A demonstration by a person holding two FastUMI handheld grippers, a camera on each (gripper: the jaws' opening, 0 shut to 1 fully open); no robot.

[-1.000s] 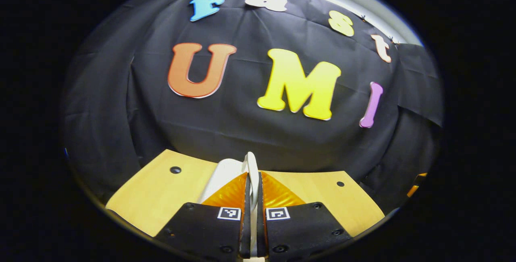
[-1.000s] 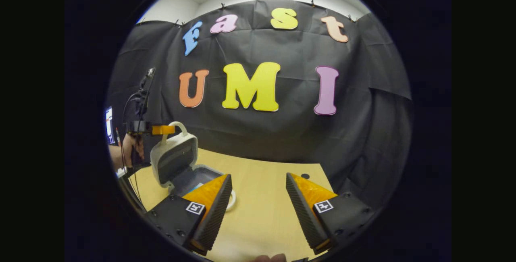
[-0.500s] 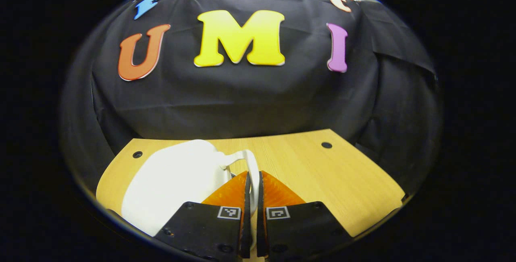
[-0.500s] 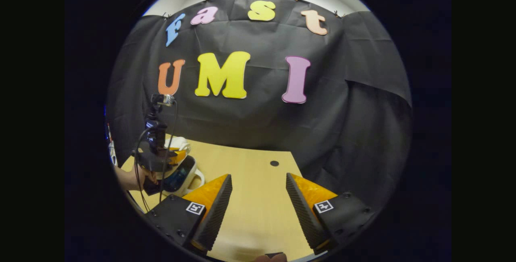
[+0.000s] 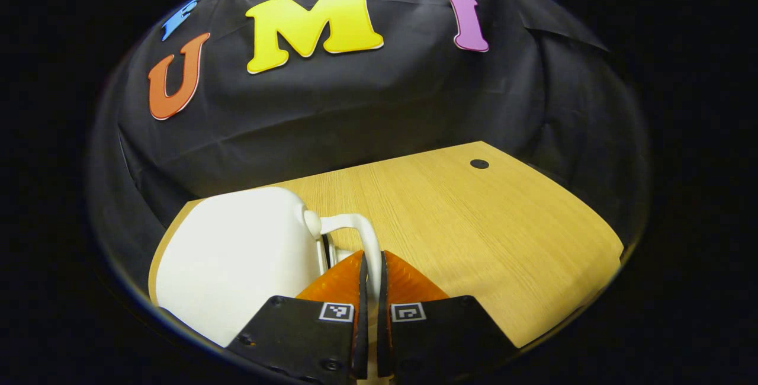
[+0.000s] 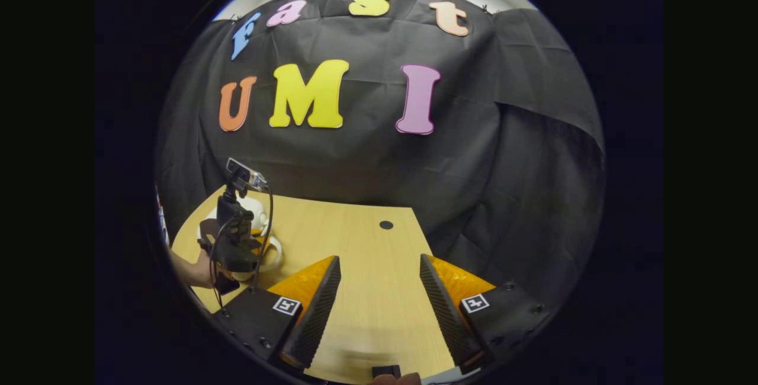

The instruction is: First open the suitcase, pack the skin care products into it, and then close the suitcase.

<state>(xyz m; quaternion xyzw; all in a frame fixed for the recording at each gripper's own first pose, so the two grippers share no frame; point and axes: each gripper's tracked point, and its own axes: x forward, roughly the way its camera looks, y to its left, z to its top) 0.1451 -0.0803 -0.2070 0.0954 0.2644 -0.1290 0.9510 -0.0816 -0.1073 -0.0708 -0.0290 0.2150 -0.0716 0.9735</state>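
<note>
Both jaws: left gripper (image 5: 369,266) clamps suitcase handle (image 5: 361,232) | right gripper (image 6: 379,281) agape, empty

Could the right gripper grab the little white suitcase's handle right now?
Probably not yet. The left gripper is shut on the handle of the suitcase, so that spot is taken. The right gripper is open over bare table, off to one side.

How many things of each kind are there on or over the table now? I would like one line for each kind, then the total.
Suitcase: 1, the white suitcase, which looks closed.
Tools: 2, the left tool shut on the suitcase's handle, and the right tool open.
Table: 1, the wooden table.
Total: 4.
</note>
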